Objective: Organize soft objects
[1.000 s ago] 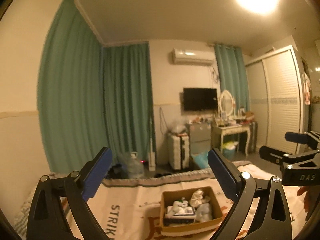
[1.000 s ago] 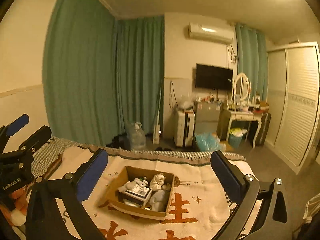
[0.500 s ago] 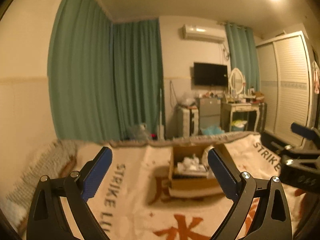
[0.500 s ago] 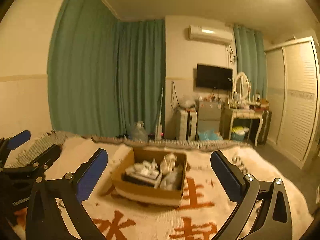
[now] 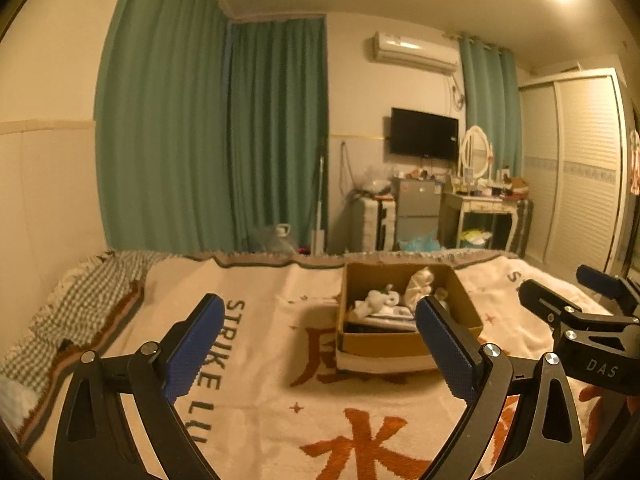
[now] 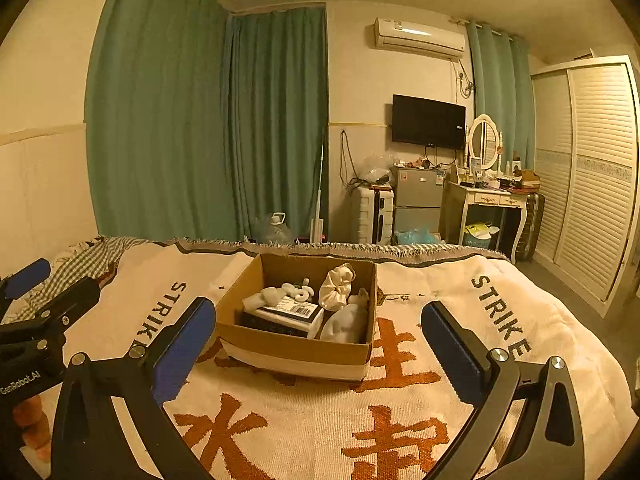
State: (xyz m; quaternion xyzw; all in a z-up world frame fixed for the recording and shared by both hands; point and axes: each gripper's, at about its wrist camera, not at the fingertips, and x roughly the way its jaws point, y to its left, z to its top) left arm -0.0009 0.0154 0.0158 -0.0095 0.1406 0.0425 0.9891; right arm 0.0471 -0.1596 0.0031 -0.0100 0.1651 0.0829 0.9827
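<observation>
Bedroom, warm dim light, bed (image 6: 400, 420) under a cream blanket with orange characters; a cardboard box (image 6: 298, 350) sits mid-bed holding white soft bundles (image 6: 338, 286) beside a flat labelled packet (image 6: 288, 312). Left gripper (image 5: 316, 344) and right gripper (image 6: 316, 334) hover short of the box, fingers (image 6: 182, 342) spread wide, holding nothing. Could be sorting about to start or already finished; one moment doesn't settle it.
</observation>
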